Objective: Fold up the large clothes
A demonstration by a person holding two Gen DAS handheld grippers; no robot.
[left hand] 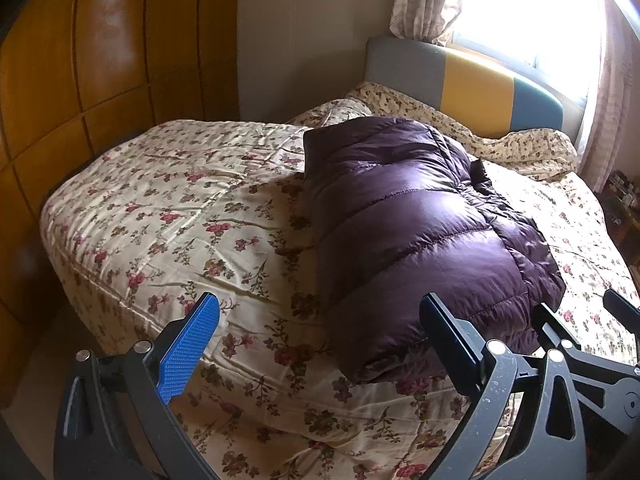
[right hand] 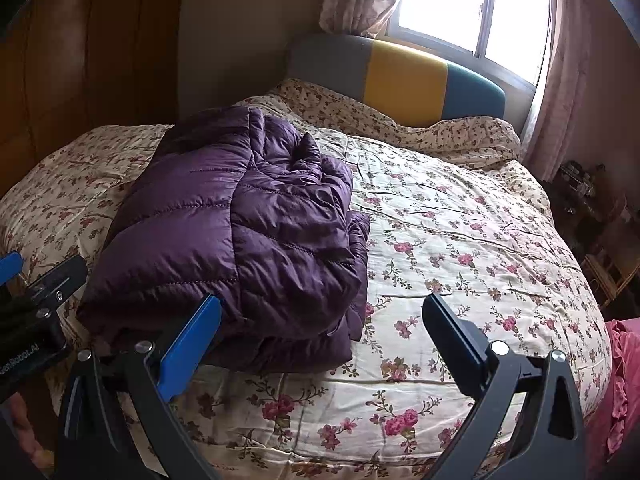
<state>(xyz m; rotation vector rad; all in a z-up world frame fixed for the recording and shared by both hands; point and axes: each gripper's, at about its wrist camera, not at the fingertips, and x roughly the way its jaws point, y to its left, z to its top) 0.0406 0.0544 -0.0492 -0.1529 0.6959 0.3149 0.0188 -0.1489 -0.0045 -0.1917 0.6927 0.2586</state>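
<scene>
Purple quilted jacket point(left hand: 420, 236), folded into a bundle, lies on the floral bed point(left hand: 168, 216), long axis running lower right to upper centre, both claws point(left hand: 320, 344) point(right hand: 320, 344) spread, empty.

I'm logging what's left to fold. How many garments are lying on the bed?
1. A glossy purple quilted puffer jacket, already folded into a bundle, lies on the floral bedspread toward the bed's left side. Others could be hidden beneath the bedding.
</scene>
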